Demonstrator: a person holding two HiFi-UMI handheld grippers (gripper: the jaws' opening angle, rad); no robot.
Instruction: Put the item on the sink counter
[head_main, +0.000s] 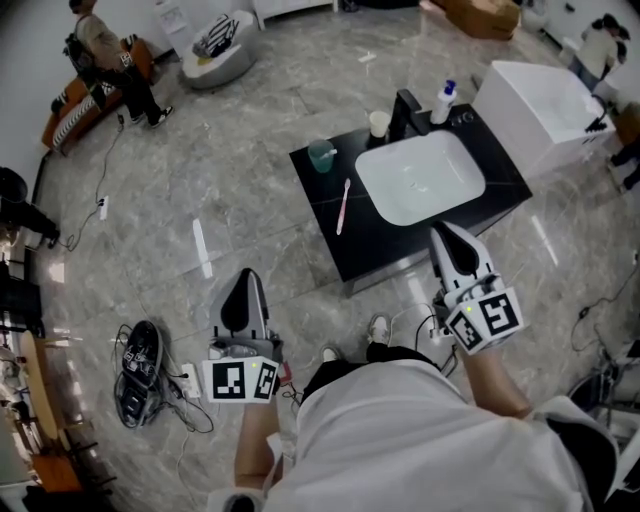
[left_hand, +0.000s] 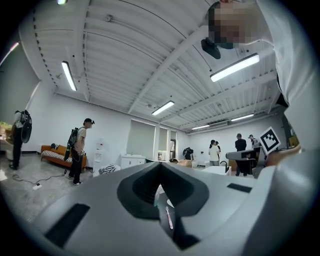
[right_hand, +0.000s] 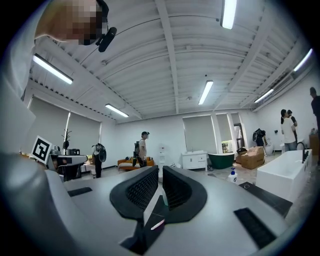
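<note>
Grippers nearest, both held low and level in front of the person's body: left gripper (head_main: 245, 278) pressed together and empty; right gripper (head_main: 443, 232) parted by a narrow slit, nothing between. Just past the right gripper's tips, black sink counter (head_main: 375, 250) with white basin (head_main: 420, 178). Pink toothbrush (head_main: 343, 205) lying flat on that counter, left of the basin, ahead of both grippers and well apart from each. Beyond it, green cup (head_main: 321, 155); farther, paper cup (head_main: 379, 122), black faucet (head_main: 407, 113), soap bottle (head_main: 444, 102). Far beyond the left gripper, orange sofa (head_main: 70, 105).
</note>
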